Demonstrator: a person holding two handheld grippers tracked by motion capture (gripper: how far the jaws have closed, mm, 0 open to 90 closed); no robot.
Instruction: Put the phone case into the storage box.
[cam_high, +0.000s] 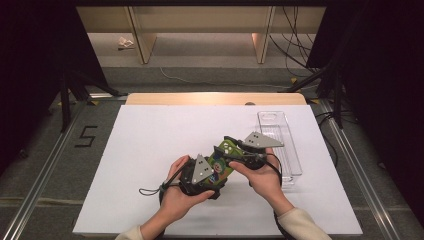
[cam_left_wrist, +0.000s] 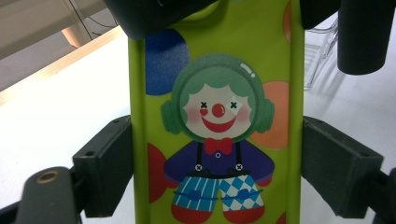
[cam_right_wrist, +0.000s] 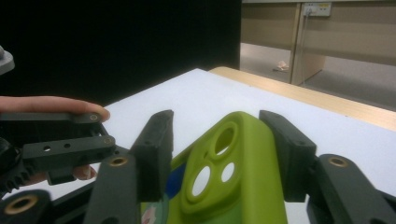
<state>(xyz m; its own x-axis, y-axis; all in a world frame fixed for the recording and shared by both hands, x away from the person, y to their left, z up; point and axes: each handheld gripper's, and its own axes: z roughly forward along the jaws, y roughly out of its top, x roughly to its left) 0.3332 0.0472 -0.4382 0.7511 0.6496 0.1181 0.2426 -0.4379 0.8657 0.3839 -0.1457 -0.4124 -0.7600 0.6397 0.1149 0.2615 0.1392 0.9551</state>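
Left gripper (cam_left_wrist: 215, 154) pinches the green phone case (cam_left_wrist: 215, 116) — right gripper (cam_right_wrist: 219, 154) straddles its camera end, right pad touching.

The phone case (cam_left_wrist: 212, 116) looks like soft, matt lime-green rubbery plastic with a smooth printed clown. The tray (cam_high: 280, 145) is clear, glossy plastic. The table (cam_high: 150, 145) has a smooth, matt white top with a pale wooden edge.

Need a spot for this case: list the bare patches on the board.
Free: the white board's left and far stretches. Crowded: near middle, where both tools hold the green clown-print phone case, and the right edge beside the clear plastic tray.
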